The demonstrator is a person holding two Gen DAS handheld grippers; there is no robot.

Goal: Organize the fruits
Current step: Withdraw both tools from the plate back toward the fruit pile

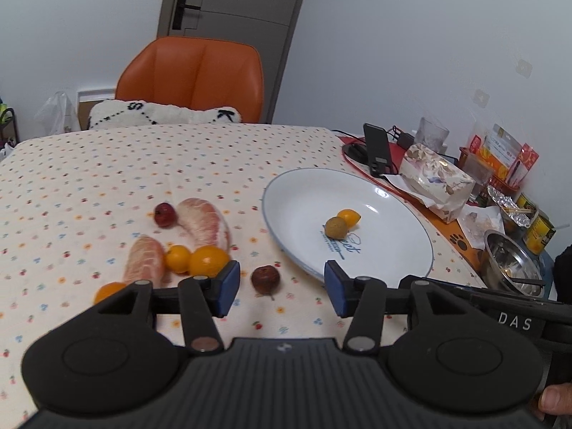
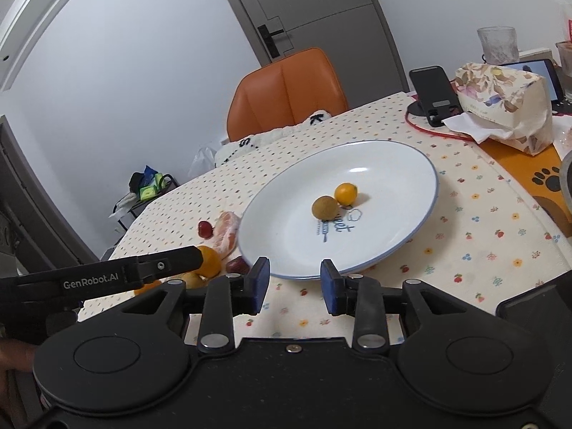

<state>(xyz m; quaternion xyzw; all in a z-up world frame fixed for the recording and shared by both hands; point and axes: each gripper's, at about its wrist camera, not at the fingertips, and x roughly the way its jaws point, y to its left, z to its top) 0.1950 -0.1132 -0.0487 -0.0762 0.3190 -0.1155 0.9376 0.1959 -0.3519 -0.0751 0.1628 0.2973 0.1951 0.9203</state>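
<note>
A white plate (image 1: 296, 196) (image 2: 393, 164) holds a small orange fruit (image 1: 348, 217) (image 2: 345, 193) and a brownish-green round fruit (image 1: 336, 227) (image 2: 324, 207). Left of it on the cloth lie two peeled pomelo segments (image 1: 203, 221) (image 1: 144, 261), three small orange fruits (image 1: 208, 260) (image 1: 177, 258) (image 1: 107, 291), and two dark red fruits (image 1: 165, 214) (image 1: 265, 279). My left gripper (image 1: 282, 287) is open, hovering just before the nearer red fruit. My right gripper (image 2: 294, 286) is open at the plate's near rim, holding nothing.
An orange chair (image 1: 193, 75) with a white cushion (image 1: 161, 112) stands at the far side. Right of the plate sit a phone on a stand (image 1: 377, 150), a floral tissue pack (image 1: 436, 182), a glass (image 1: 430, 136), a steel bowl (image 1: 511, 264), cans and packets.
</note>
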